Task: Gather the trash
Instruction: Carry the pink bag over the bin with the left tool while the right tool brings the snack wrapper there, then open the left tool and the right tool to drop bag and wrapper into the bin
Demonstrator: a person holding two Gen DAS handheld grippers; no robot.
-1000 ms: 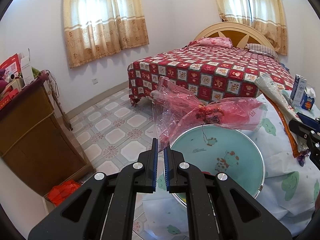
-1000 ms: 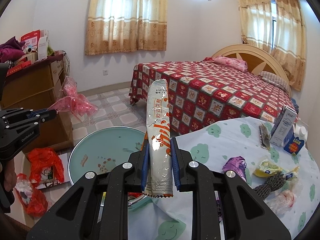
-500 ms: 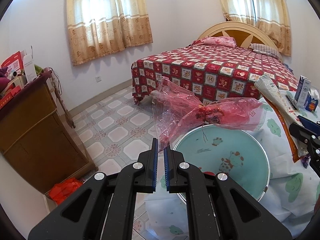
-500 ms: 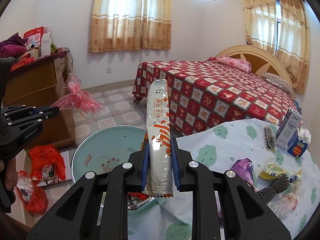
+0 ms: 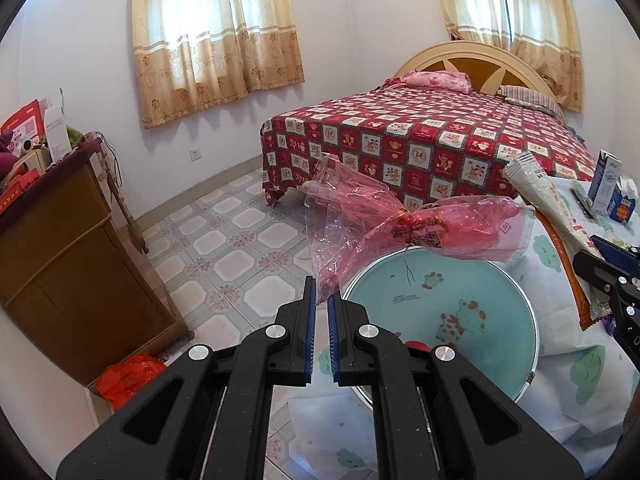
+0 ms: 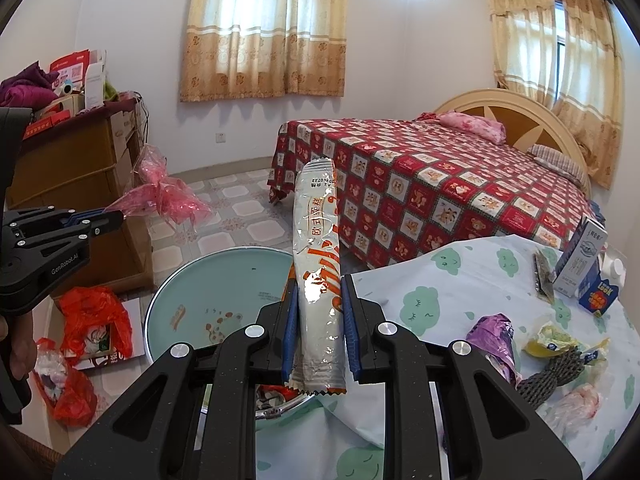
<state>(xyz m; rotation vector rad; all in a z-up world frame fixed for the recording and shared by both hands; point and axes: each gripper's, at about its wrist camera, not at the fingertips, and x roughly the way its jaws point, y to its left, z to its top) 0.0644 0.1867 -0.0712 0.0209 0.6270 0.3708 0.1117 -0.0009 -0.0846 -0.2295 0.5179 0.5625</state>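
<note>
My left gripper (image 5: pixel 319 292) is shut on a corner of a crumpled pink-red plastic wrapper (image 5: pixel 420 224), which hangs in the air over the far rim of a pale green basin (image 5: pixel 492 344). My right gripper (image 6: pixel 318 284) is shut on a long white-and-orange snack wrapper (image 6: pixel 316 220) that stands upright between its pads, just right of the basin (image 6: pixel 224 280). A bit of red trash lies at the basin's near edge. The right wrist view shows the left gripper (image 6: pixel 116 216) with the pink wrapper (image 6: pixel 168 200) at the left.
A table with a cloud-print cloth (image 6: pixel 440 280) bears a purple wrapper (image 6: pixel 492 332), a yellow wrapper (image 6: pixel 552 340), a black foam net (image 6: pixel 556 372) and a milk carton (image 6: pixel 580 264). A wooden cabinet (image 5: pixel 60 248) stands left, red bags (image 6: pixel 96 320) on the floor, a bed (image 6: pixel 420 184) behind.
Both grippers keep their hold on their wrappers. The views have shifted only slightly.
</note>
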